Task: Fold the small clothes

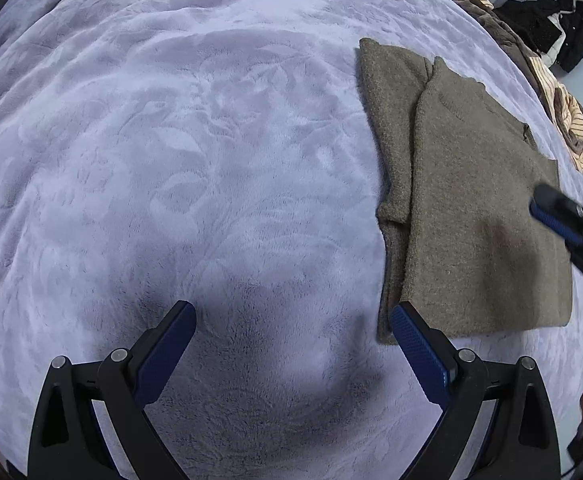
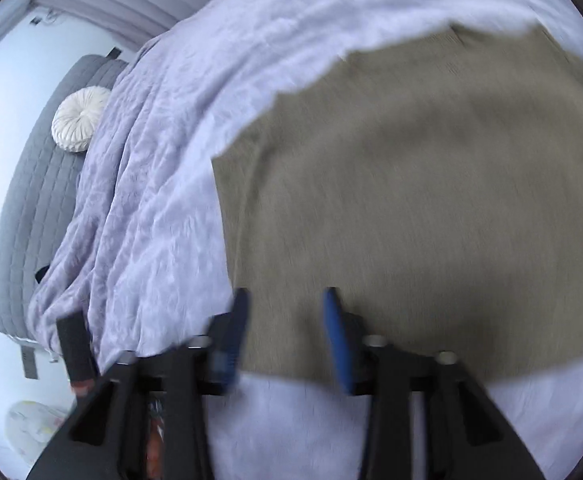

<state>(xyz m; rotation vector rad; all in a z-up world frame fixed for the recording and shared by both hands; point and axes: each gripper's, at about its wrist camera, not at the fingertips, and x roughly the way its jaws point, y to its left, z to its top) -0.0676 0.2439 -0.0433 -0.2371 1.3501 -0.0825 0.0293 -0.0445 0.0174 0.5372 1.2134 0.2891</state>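
Left hand-held gripper (image 1: 293,322) sits wide open, empty, above the bed (image 1: 171,160); your right hand-held gripper (image 2: 285,300) hovers half-open over the partly folded olive sweater (image 1: 471,208). Pinch only the top layer and the fold slides apart.

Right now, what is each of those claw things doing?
Left gripper: open, holding nothing, above the lilac plush blanket.
Right gripper: open, over the folded olive knit sweater.

Left claw (image 1: 293,320) spread wide and empty, right claw (image 2: 285,300) parted, motion-blurred
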